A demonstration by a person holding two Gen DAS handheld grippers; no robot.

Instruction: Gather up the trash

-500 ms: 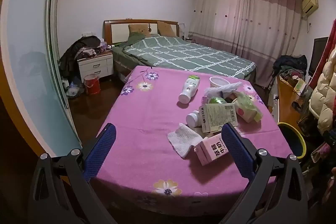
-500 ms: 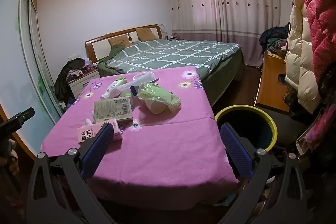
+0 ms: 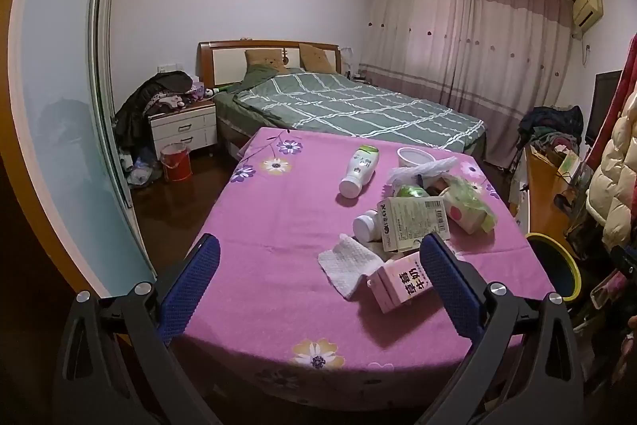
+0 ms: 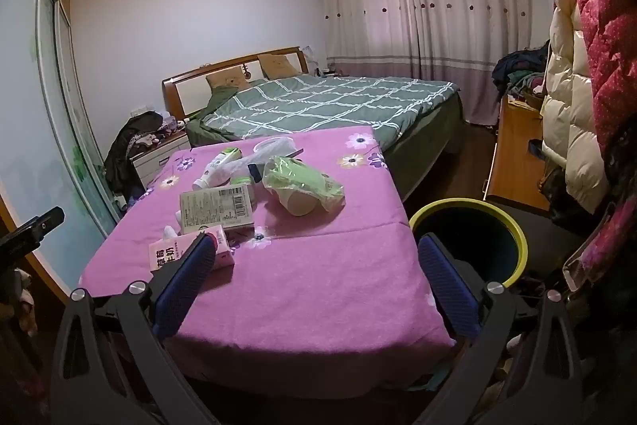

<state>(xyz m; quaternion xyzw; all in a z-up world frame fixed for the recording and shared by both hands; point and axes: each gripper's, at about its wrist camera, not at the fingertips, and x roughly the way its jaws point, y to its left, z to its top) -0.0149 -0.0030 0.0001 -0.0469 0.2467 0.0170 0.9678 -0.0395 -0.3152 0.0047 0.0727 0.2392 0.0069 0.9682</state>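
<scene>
Both grippers, left gripper [image 3: 318, 265] and right gripper [image 4: 318, 261], wide apart, empty, angled down over the table [image 3: 278, 226].

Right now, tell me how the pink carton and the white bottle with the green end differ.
The pink carton is a box with flat sides; the white bottle is round and tapered. The carton lies near the front edge of the table, beside a white tissue; the bottle lies farther back, apart from the pile. Both lie on their sides on the pink cloth, untouched.
</scene>
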